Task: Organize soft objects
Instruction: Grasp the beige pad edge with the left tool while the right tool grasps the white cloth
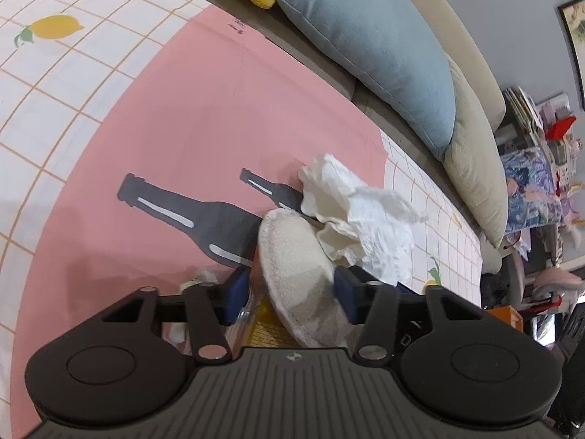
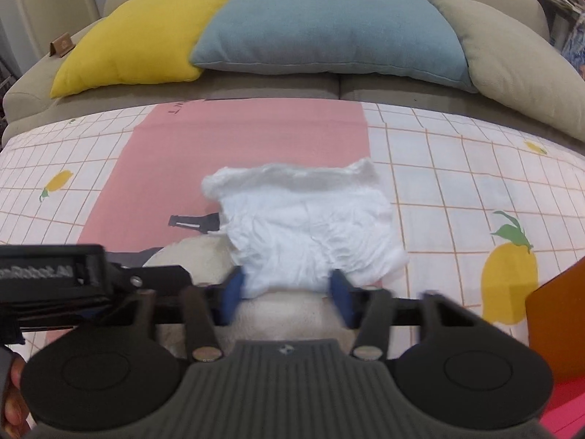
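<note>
My left gripper point(image 1: 289, 289) is shut on a beige fleecy slipper point(image 1: 296, 256), which sticks out forward between the blue pads. My right gripper point(image 2: 287, 292) is shut on a crumpled white cloth point(image 2: 307, 219), held just above the slipper point(image 2: 197, 256). The cloth also shows in the left wrist view point(image 1: 362, 212), to the right of the slipper's toe. The left gripper's body point(image 2: 55, 274) shows at the left of the right wrist view. Both hover over a pink mat point(image 1: 164, 128) with black bottle prints.
A lemon-print checked cloth point(image 2: 457, 183) covers the surface. Behind it a sofa holds a yellow pillow point(image 2: 139, 33), a blue pillow point(image 2: 329, 25) and a beige pillow point(image 2: 512, 58). An orange box point(image 2: 555, 322) stands at the right. Cluttered shelves point(image 1: 541, 139) stand far right.
</note>
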A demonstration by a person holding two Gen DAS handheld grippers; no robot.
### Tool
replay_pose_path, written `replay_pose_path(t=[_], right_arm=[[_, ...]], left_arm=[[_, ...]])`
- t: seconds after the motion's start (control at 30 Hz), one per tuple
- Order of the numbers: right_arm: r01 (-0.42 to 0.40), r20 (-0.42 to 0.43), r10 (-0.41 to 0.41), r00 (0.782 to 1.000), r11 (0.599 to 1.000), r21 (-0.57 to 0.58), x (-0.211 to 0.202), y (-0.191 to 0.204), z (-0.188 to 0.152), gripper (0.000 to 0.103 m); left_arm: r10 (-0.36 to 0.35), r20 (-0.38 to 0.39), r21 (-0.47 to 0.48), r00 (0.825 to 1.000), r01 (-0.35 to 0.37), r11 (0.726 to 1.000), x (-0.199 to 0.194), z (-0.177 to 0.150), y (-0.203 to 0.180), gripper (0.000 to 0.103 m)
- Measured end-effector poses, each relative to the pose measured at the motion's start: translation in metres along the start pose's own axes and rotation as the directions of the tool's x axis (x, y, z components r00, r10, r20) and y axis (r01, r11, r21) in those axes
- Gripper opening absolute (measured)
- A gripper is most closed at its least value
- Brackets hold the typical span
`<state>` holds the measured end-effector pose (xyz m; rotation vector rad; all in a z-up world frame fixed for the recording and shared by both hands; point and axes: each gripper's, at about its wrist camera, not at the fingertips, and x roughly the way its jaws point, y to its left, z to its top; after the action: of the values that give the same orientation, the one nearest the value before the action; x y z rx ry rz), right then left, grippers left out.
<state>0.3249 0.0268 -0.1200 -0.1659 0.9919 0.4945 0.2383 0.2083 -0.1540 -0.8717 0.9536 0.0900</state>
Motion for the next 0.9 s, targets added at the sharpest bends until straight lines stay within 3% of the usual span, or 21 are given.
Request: replay_pose_path(t=[0.07,0.23,0.33,0.63,0.9], right_arm=[[-0.010,-0.008,0.010,1.000,1.000,-0.006,0.000,0.000,0.000,0.024],[0.007,0.024,-0.005,1.000,0.999,-0.050,-0.011,0.000,0.001,0.003],[0.018,0.080,-0.011,0.997,0.996,-0.084,-0.027,0.001,-0.001,0.002],[0.045,0.280,-0.002,0.960,0.988,-0.145,-0.110,0.005,-0.014,0.001],[-0.014,0.326,0.067,0.943,0.987,-0.161,-0.179,0.002,-0.052,0.002]], left_arm=[[0.014,0.010,0.005,1.000,-0.014,1.000,0.001,-0.002,-0.004,0.050],[0.059,0.087,0.079,0.994,-0.066,0.995,-0.009,-0.007,-0.021,0.019],[0.053,0.134,0.129,0.990,-0.071,0.989,-0.020,-0.013,-0.032,0.008],[-0.037,0.258,0.235,0.966,-0.026,0.972,-0.081,-0.033,-0.065,0.004],[-0.075,0.290,0.267,0.954,-0.005,0.964,-0.141,-0.071,-0.065,0.004]])
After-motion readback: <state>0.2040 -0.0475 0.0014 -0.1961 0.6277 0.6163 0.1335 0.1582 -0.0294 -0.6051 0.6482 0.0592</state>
